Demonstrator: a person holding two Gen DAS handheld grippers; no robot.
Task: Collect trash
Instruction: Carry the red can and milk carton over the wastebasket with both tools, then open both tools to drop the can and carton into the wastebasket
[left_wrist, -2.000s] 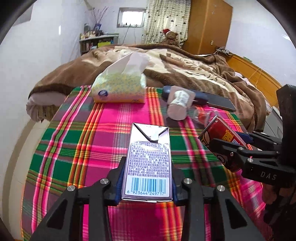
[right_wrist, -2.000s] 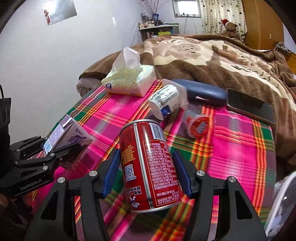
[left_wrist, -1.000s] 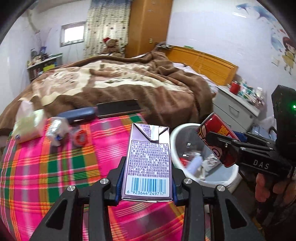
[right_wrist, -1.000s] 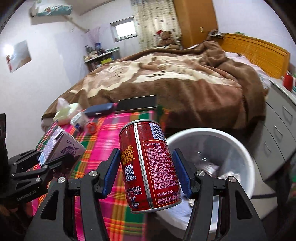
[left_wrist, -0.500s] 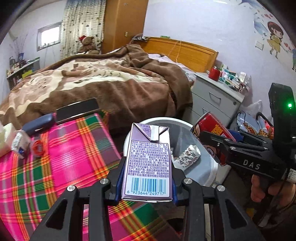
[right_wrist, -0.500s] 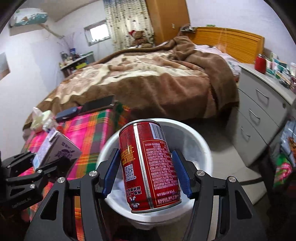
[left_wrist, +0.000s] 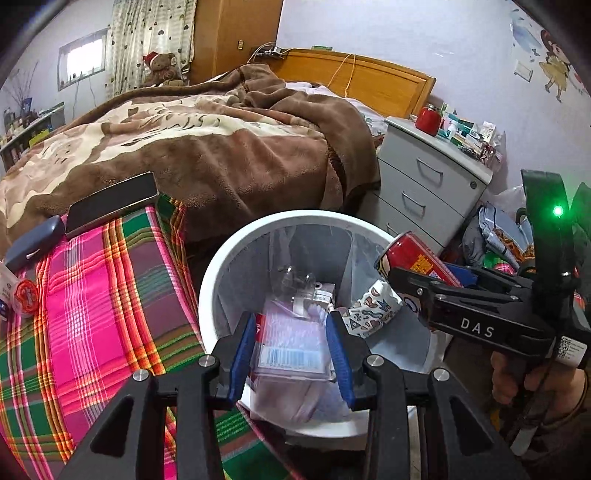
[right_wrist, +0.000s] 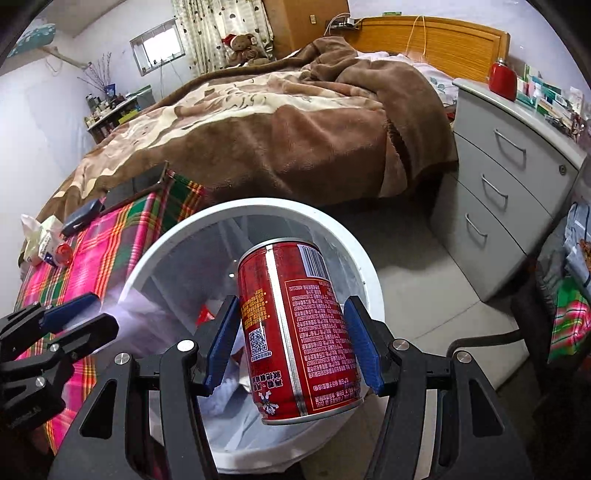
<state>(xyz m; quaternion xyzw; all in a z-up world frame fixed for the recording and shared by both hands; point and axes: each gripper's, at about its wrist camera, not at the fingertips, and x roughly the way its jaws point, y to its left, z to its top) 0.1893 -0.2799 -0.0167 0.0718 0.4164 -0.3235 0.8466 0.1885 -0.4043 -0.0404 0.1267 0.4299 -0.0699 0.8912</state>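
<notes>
My left gripper is open over the white trash bin. The purple milk carton is blurred, dropping between the parted blue pads into the bin. My right gripper is over the same bin. The red can sits between its blue pads; a gap shows at the left pad. The right gripper with the can also shows at the bin's right side in the left wrist view. A patterned wrapper lies in the bin.
A plaid-covered table stands left of the bin, with a phone, a dark case and small containers. A bed with a brown blanket is behind. A grey drawer unit stands right.
Both grippers have moved right from the table to above the bin. The left gripper has opened and let the carton go. The right pads have parted slightly around the can.
</notes>
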